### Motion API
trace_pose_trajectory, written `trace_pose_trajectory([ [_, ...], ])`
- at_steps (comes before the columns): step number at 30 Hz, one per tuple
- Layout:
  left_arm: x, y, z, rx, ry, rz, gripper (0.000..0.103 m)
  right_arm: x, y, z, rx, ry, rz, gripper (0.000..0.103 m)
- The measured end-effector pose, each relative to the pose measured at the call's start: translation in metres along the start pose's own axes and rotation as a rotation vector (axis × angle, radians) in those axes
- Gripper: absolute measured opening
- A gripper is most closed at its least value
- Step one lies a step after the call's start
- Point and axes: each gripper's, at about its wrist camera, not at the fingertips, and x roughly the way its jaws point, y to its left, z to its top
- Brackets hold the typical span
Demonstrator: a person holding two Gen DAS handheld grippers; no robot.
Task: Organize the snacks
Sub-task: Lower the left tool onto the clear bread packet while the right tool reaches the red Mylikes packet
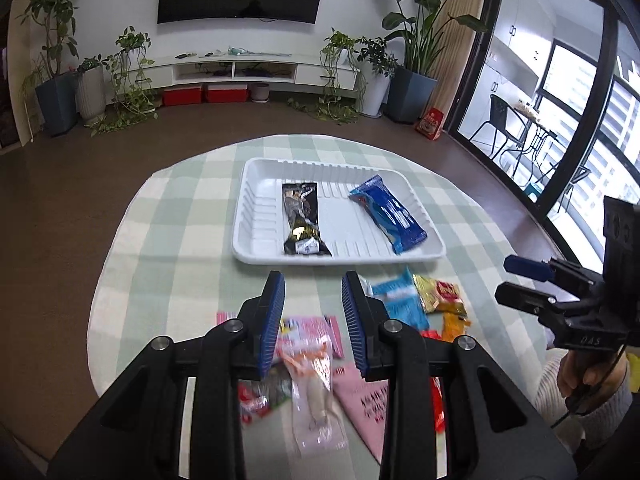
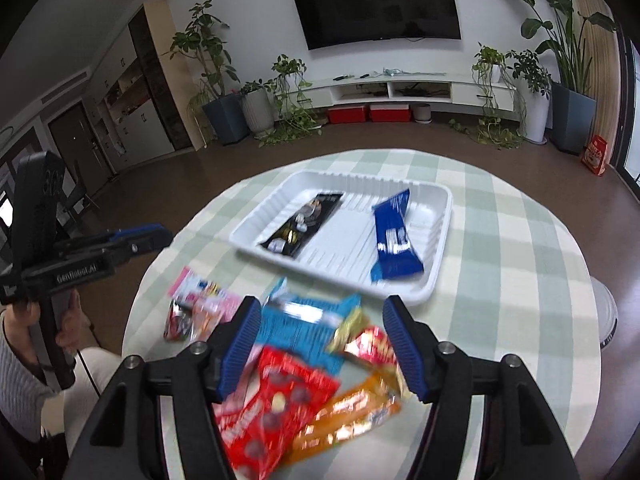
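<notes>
A white tray [image 1: 256,216] [image 2: 436,232] on the checked table holds a black snack pack [image 1: 301,220] [image 2: 304,220] on its left and a blue pack [image 1: 386,214] [image 2: 394,236] on its right. My left gripper [image 1: 313,284] is open and empty above a pink pack [image 1: 316,332] and a clear pack [image 1: 316,396]. My right gripper [image 2: 320,308] is open and empty above a light blue pack [image 2: 304,328], a red pack [image 2: 276,404] and an orange pack [image 2: 348,420]. Each gripper shows in the other's view: the right one [image 1: 516,276], the left one [image 2: 160,236].
The round table's checked cloth [image 1: 180,216] [image 2: 520,264] ends close to the pile on my side. A pink pouch [image 1: 368,404] and a yellow-red pack [image 1: 438,294] lie in the pile. Brown floor, plants and a TV unit lie beyond.
</notes>
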Motion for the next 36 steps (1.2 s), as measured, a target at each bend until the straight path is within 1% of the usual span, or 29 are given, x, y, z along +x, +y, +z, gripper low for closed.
trace_pose_trajectory([
  [3,-0.014,-0.004,-0.025,-0.004,0.018,-0.005,0.028,-0.01,0.005,-0.023,0.017,0.024,0.003,0.068],
  [5,-0.019,-0.009,-0.041,-0.005,0.037,-0.001,0.028,-0.01,0.007,-0.038,0.051,0.053,0.03,0.069],
  [8,-0.02,-0.011,-0.062,-0.02,0.07,0.001,0.028,-0.002,0.013,-0.057,0.084,0.1,0.062,0.069],
  [12,-0.014,-0.008,-0.083,-0.04,0.102,0.003,0.028,0.015,0.022,-0.07,0.112,0.152,0.099,0.069],
  [17,-0.006,-0.006,-0.088,-0.04,0.125,0.009,0.028,0.031,0.028,-0.072,0.131,0.18,0.116,0.069],
  [26,0.01,-0.005,-0.09,-0.036,0.152,0.006,0.028,0.051,0.025,-0.071,0.176,0.226,0.106,0.069],
  [30,0.019,-0.004,-0.09,-0.031,0.168,0.013,0.028,0.058,0.022,-0.072,0.189,0.244,0.096,0.074],
  [36,0.03,-0.006,-0.091,-0.015,0.183,0.021,0.028,0.063,0.02,-0.073,0.191,0.255,0.089,0.075],
])
